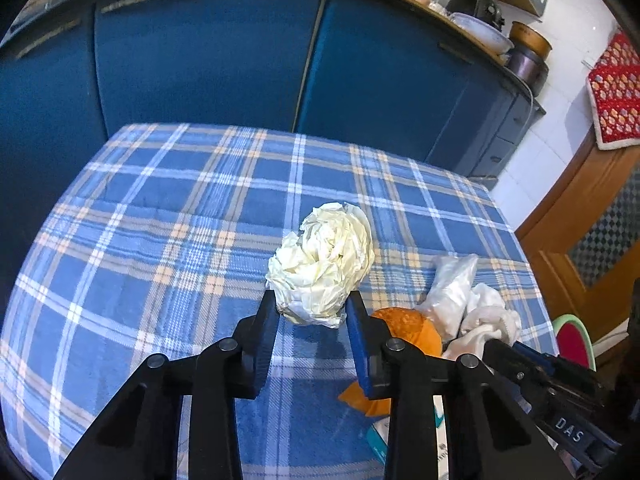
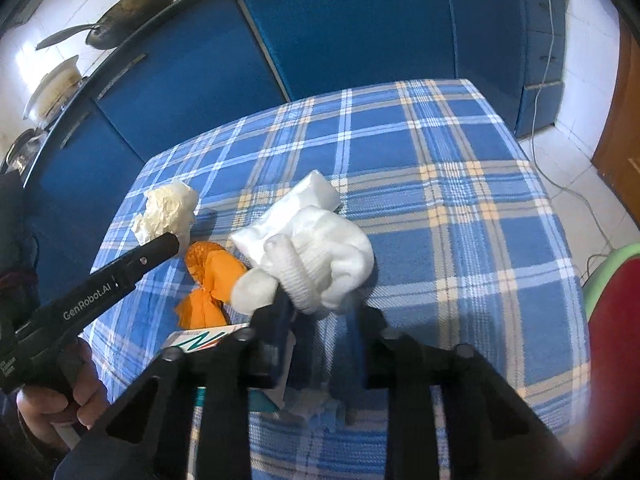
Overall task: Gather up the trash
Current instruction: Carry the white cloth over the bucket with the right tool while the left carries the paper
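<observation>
Your left gripper (image 1: 311, 307): jaws pinching crumpled cream paper ball (image 1: 324, 264) above plaid-covered bench (image 1: 160, 220). Your right gripper (image 2: 320, 312): jaws closed on white sock (image 2: 332, 260). Orange wrapper (image 2: 208, 276), clear plastic bag (image 2: 288, 208) lie on bench, touching sock.

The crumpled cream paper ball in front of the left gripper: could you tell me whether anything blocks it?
Nothing visible does. The left gripper already has its fingers on either side of the crumpled paper ball; the orange wrapper lies off to the right.
</observation>
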